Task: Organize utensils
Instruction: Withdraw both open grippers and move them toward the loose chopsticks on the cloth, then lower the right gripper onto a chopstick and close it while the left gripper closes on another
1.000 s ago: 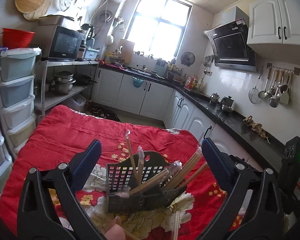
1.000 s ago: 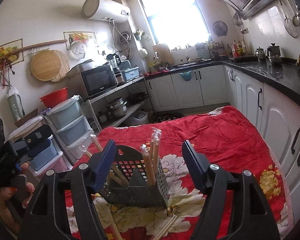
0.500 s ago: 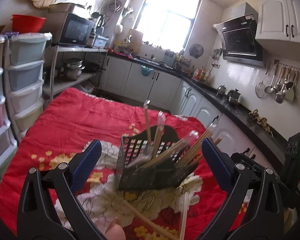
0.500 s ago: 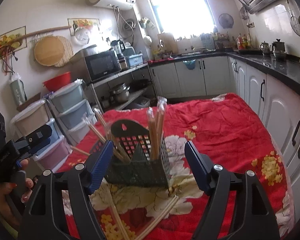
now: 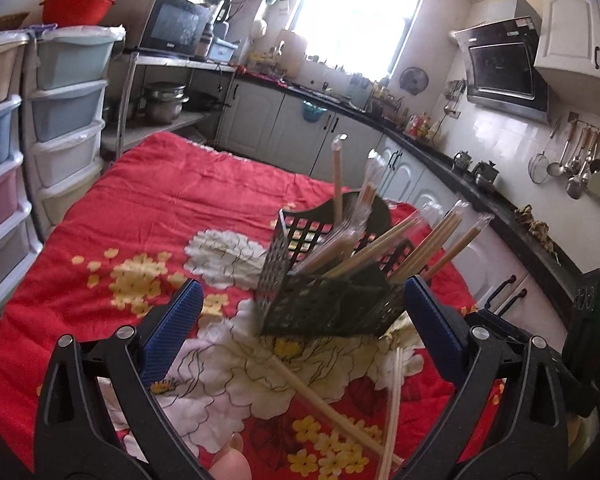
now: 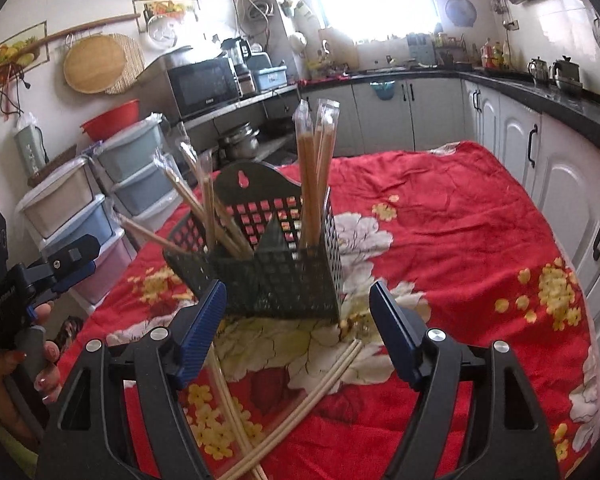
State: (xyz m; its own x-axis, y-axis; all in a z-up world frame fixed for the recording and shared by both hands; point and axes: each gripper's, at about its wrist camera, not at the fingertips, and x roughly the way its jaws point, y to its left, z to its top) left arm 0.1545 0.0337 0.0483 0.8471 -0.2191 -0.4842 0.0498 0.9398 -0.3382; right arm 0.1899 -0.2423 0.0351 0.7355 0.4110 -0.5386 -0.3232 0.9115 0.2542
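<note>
We hold both grippers wide with nothing between the fingers: the left gripper (image 5: 302, 332) and the right gripper (image 6: 298, 326) hang just short of the black mesh utensil holder (image 6: 276, 276). It stands on the red floral tabletop (image 6: 440, 216), filled with wrapped chopsticks (image 6: 314, 172); loose chopsticks (image 6: 320, 384) lie before it.

Left hand-held gripper (image 5: 302, 328) spread wide, empty, before black basket (image 5: 324, 300) of chopsticks (image 5: 384, 240) on red quilt (image 5: 160, 208).
</note>
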